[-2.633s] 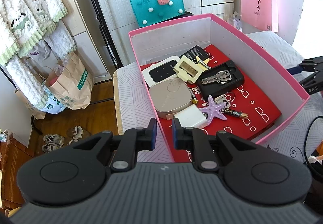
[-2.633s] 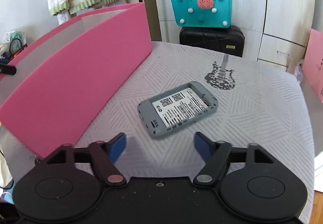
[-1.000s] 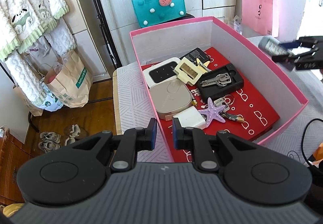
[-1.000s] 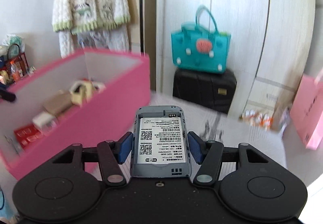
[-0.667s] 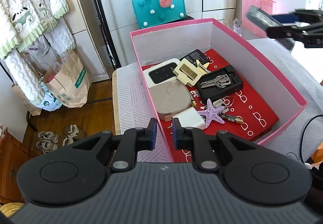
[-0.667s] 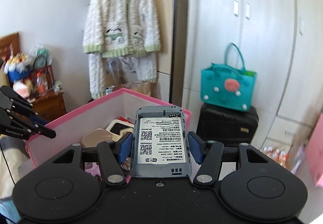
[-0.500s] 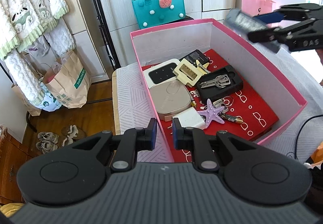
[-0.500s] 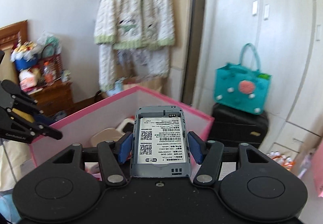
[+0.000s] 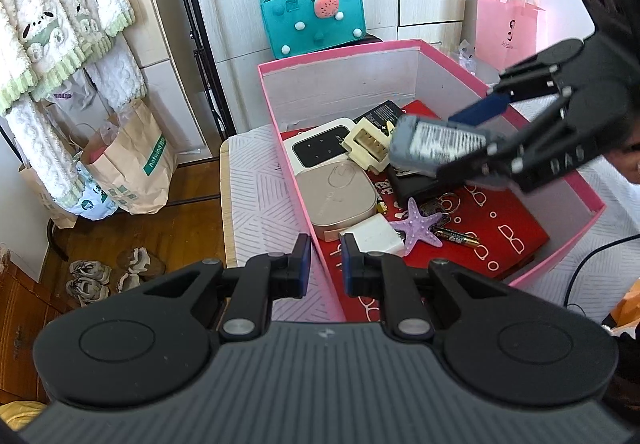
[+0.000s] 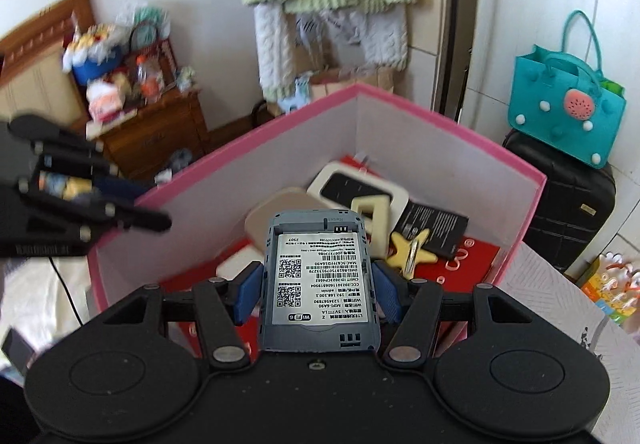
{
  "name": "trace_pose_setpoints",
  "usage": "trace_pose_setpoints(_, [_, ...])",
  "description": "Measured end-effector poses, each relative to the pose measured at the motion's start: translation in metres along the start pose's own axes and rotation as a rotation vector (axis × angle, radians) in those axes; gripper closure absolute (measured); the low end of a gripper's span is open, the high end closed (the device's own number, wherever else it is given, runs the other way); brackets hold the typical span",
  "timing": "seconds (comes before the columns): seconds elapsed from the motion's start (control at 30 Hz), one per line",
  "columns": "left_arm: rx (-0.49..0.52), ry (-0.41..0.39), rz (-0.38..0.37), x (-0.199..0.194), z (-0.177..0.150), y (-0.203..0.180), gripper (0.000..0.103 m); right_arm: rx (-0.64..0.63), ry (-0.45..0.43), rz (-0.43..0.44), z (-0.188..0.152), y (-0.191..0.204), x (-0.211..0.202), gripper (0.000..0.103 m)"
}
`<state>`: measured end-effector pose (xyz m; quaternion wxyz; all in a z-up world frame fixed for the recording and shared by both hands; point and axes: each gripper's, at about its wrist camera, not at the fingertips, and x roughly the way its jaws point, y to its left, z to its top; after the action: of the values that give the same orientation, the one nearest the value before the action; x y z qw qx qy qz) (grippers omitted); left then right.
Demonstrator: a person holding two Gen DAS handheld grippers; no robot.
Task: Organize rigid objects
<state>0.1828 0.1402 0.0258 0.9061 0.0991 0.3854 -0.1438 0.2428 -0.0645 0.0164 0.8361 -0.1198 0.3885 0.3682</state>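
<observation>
Right wrist view — right gripper (image 10: 318,294) clamped on slab-like grey router (image 10: 318,284), perhaps plastic; left gripper (image 9: 323,264) together.

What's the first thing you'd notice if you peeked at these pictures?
The big pink box on the table grabs the eye, full of small things lying on a red lining, with a purple starfish near its front. Right above it, the right gripper holds a grey gadget with a white barcode label, hanging over the box. Behind, a teal handbag sits against the white cupboards.
</observation>
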Motion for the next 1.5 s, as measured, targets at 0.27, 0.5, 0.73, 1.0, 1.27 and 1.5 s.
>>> trace_pose_setpoints(0.27, [-0.005,0.0,0.0,0.001,0.0,0.001,0.089,-0.056,0.0,-0.127,-0.01,0.005,-0.006,0.038])
trace_pose_setpoints(0.5, [-0.016,0.007,0.009,0.001,0.001,-0.001,0.089,0.031,-0.131,-0.117,-0.013,-0.007,-0.042,0.037])
trace_pose_setpoints(0.73, [-0.039,0.015,0.019,0.003,0.002,0.001,0.089,0.131,-0.212,-0.093,-0.027,-0.011,-0.066,0.034])
trace_pose_setpoints(1.0, [-0.04,0.04,0.057,-0.001,0.008,-0.005,0.089,0.175,-0.258,-0.078,-0.041,-0.001,-0.081,0.032])
trace_pose_setpoints(1.27, [-0.066,0.026,0.156,-0.036,0.02,-0.016,0.033,0.334,-0.224,-0.14,-0.044,-0.002,-0.09,0.001])
trace_pose_setpoints(1.5, [-0.063,0.005,0.192,-0.056,0.021,-0.043,0.003,0.438,-0.263,-0.231,-0.065,-0.001,-0.122,0.001])
